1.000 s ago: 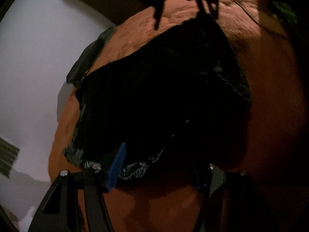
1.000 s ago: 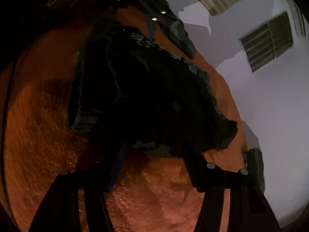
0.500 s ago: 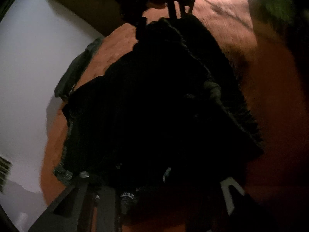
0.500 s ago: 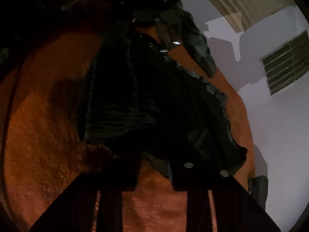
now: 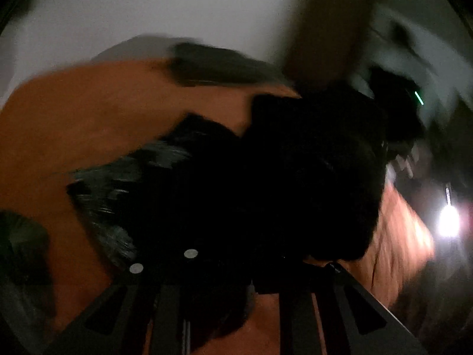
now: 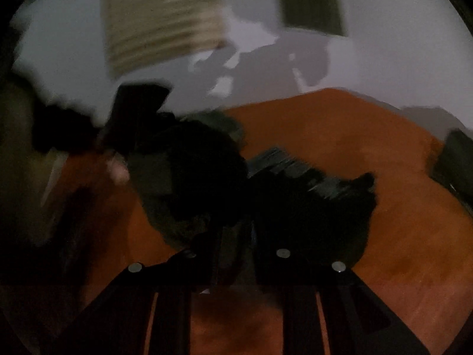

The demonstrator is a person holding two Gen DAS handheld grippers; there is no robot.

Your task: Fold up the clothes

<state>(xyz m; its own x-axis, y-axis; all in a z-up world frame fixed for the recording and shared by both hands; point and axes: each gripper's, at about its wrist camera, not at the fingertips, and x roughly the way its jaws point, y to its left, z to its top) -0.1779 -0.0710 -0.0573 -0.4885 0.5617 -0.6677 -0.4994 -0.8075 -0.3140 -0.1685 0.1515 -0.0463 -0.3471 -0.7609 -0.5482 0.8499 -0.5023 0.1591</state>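
A black garment with a pale printed edge (image 5: 266, 177) hangs bunched over the orange bed cover (image 5: 88, 103). My left gripper (image 5: 233, 269) is shut on its near edge; the cloth covers the fingertips. The same garment (image 6: 289, 207) fills the middle of the right wrist view, and my right gripper (image 6: 236, 251) is shut on its edge, cloth draped between the fingers. Both views are dim and blurred. The left gripper's body (image 6: 133, 118) shows at the upper left of the right wrist view.
A dark grey cloth (image 5: 218, 68) lies at the bed's far edge by the white wall. Another dark cloth (image 6: 455, 162) sits at the right of the bed. A wall vent (image 6: 310, 0) and a bright lamp (image 5: 449, 222) are in view.
Both grippers closed on the garment's edge and lifted it off the bed. The views swung up toward the wall and the garment now hangs bunched between them.
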